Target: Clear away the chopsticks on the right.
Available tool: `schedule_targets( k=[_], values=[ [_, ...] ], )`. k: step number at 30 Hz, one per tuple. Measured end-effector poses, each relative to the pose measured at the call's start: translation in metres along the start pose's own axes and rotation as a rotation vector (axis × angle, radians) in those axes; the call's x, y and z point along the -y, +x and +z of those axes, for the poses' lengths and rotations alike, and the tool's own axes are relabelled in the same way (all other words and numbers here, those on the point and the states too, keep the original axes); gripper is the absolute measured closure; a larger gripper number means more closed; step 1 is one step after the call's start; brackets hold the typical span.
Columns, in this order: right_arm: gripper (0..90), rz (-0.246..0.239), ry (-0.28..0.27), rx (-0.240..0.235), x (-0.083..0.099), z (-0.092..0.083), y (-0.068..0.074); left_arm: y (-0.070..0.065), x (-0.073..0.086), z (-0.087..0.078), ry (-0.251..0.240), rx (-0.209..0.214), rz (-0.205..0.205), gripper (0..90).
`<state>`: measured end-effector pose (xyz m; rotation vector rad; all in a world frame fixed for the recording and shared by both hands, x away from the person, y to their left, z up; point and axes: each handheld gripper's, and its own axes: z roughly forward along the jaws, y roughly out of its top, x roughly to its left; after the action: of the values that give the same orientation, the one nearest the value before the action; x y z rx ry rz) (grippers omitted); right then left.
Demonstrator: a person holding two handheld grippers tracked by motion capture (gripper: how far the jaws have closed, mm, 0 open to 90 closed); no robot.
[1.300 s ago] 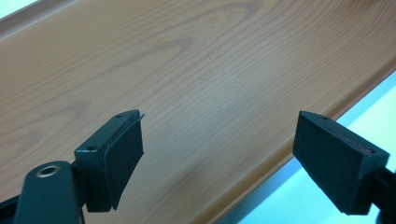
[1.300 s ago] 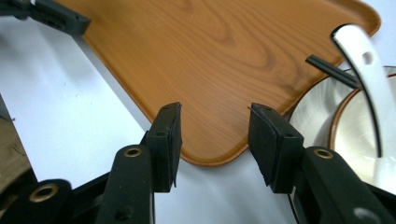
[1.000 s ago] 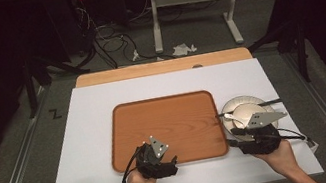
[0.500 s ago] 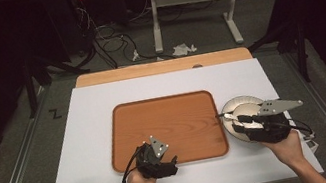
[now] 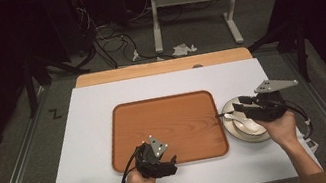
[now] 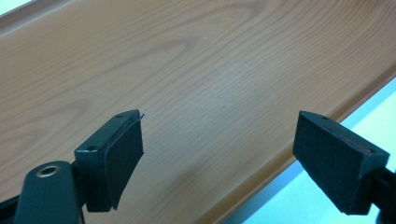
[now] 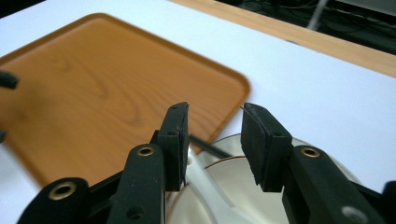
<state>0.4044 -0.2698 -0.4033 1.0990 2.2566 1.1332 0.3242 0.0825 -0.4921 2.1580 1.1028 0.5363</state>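
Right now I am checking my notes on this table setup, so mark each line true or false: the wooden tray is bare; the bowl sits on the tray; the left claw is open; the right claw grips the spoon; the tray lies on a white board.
1. The brown rectangular wooden tray carries nothing: true.
2. The round white bowl sits on the tray: false, it stands beside the tray's right edge on the white board.
3. The left claw is open over the tray: true.
4. The right claw grips the spoon: false, nothing is between its jaws, which have just been closing.
5. The tray lies on the white board: true.
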Motion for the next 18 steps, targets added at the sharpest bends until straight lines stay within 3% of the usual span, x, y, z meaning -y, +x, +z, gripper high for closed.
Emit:
schedule_targets(
  k=[7, 15, 18],
  values=[
    [63.7, 0.025, 0.017, 0.067, -0.002, -0.010, -0.022, -0.001, 0.001, -0.001, 0.000, -0.007, -0.004, 16.4],
    [66.4, 0.078, 0.053, 0.151, 0.012, -0.013, -0.058, 0.003, 0.005, -0.005, -0.002, -0.020, -0.017, 16.4],
    [67.5, 0.077, 0.081, 0.199, 0.019, -0.011, -0.067, 0.002, 0.005, -0.004, 0.005, -0.022, -0.014, 16.4]
  ],
)
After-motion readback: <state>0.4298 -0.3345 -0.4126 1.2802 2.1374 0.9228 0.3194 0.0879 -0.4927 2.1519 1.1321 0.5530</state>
